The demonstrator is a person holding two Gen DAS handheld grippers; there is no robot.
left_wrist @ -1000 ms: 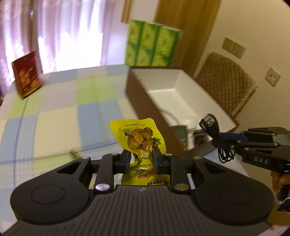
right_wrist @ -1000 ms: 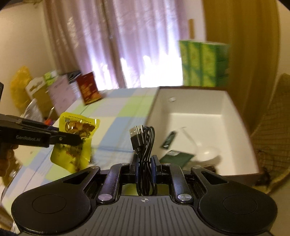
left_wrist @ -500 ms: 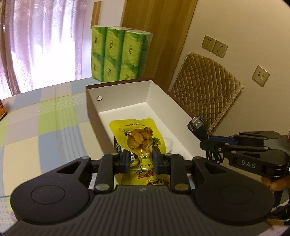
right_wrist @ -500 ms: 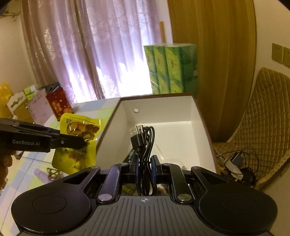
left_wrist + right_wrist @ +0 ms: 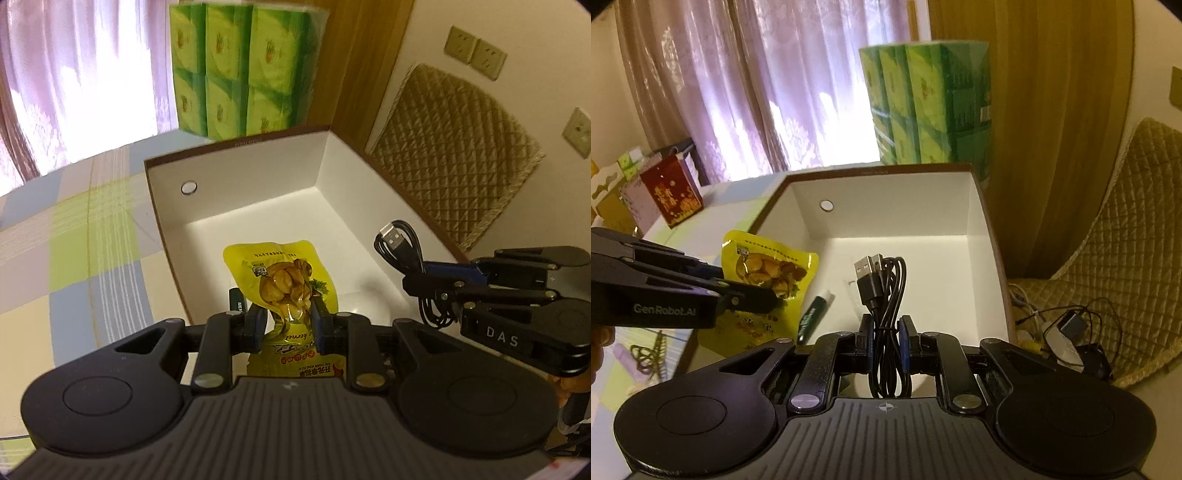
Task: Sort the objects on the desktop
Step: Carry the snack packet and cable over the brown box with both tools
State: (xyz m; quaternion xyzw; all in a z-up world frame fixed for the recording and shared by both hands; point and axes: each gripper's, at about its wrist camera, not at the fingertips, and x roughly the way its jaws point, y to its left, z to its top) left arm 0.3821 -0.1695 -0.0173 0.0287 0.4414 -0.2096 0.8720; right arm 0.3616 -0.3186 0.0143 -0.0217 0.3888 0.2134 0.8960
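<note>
My left gripper (image 5: pixel 287 318) is shut on a yellow snack pouch (image 5: pixel 280 273), held over the open white box (image 5: pixel 236 173). My right gripper (image 5: pixel 884 332) is shut on a coiled black USB cable (image 5: pixel 884 280), also above the box's inside (image 5: pixel 897 206). In the left wrist view the right gripper (image 5: pixel 413 275) comes in from the right with the cable (image 5: pixel 400 243). In the right wrist view the left gripper (image 5: pixel 750 291) reaches in from the left with the pouch (image 5: pixel 764 266). A dark green tube (image 5: pixel 814 314) lies on the box floor.
Stacked green tissue packs (image 5: pixel 243 66) stand behind the box. A checked cloth (image 5: pixel 74 240) covers the table on the left. A red box (image 5: pixel 670 194) stands at the far left. A quilted chair (image 5: pixel 454 147) and tangled chargers (image 5: pixel 1071 332) lie to the right.
Both grippers moved from over the checked tabletop toward and over the white box, carrying the pouch and the cable. The box now fills the middle of both views.
</note>
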